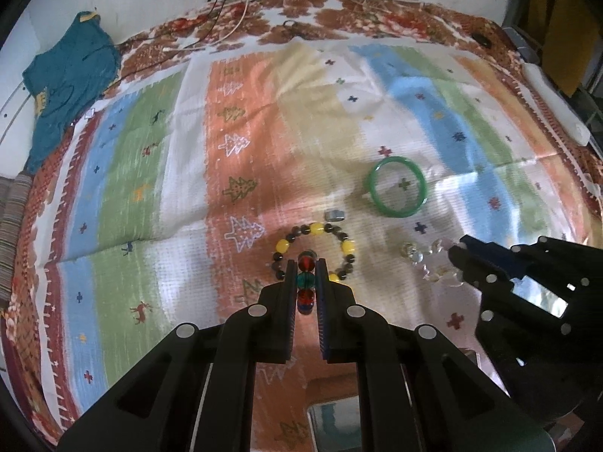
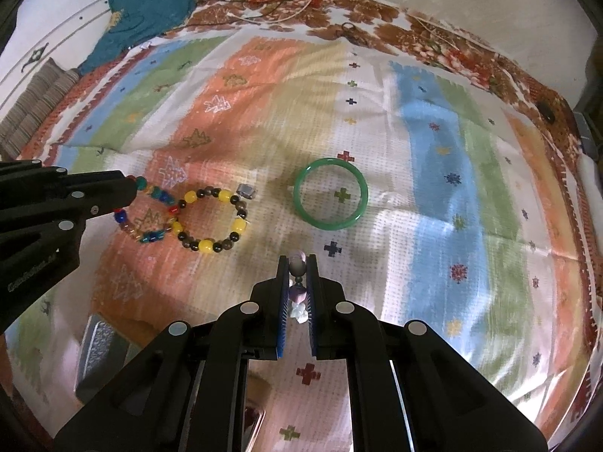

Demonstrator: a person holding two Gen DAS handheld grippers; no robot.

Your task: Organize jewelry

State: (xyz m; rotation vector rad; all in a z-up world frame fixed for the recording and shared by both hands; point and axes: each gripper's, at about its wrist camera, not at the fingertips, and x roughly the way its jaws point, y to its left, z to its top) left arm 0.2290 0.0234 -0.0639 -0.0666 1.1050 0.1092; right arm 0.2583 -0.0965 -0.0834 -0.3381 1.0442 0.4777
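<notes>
The left gripper (image 1: 306, 263) pinches a red-and-teal glass bead bracelet (image 1: 305, 280), while the right gripper (image 2: 297, 260) pinches what looks like a pale crystal bead bracelet (image 2: 296, 263).

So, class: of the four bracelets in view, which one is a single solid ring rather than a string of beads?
The green bangle, lying flat on the cloth, untouched. The yellow-and-dark bracelet beside it is beaded, as are the two held ones.

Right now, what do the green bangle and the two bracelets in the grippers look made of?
Green bangle: one smooth glossy ring, translucent at the rim; jade, glass or resin, can't tell.
Colored bracelet in the left gripper: shiny see-through red, blue and teal beads, likely glass or plastic.
Clear bracelet in the right gripper: colourless glinting beads, crystal or glass-like.
</notes>
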